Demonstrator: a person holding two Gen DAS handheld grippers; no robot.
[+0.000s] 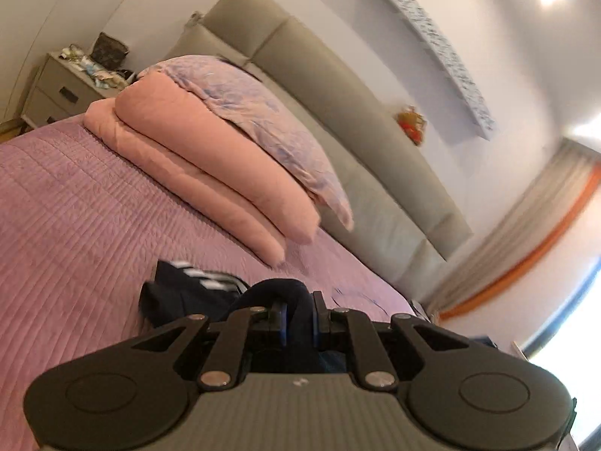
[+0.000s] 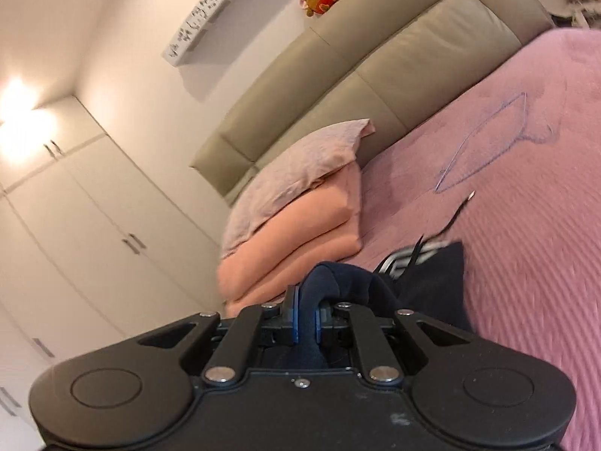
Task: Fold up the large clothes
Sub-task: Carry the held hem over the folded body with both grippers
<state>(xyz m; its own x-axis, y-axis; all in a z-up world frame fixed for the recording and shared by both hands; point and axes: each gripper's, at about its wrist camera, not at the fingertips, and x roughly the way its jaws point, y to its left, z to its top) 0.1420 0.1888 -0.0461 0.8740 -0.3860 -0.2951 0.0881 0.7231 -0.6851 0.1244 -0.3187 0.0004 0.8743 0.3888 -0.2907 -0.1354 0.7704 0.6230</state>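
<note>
A dark navy garment with white stripes [image 1: 188, 293] lies on the pink quilted bedspread [image 1: 75, 206]. My left gripper [image 1: 298, 312] is shut on a bunched fold of the navy garment, which bulges over the fingertips. In the right wrist view my right gripper [image 2: 306, 312] is shut on another fold of the same navy garment [image 2: 432, 278], lifted a little above the bedspread [image 2: 526, 188]. The rest of the garment hangs below the grippers, hidden.
A folded peach duvet [image 1: 210, 173] with a lilac pillow [image 1: 263, 112] on top lies by the grey headboard [image 1: 338, 86]. A blue wire hanger [image 2: 484, 143] lies on the bed. A nightstand [image 1: 60, 90], wardrobe doors [image 2: 94, 225] and a curtain [image 1: 526, 218] surround the bed.
</note>
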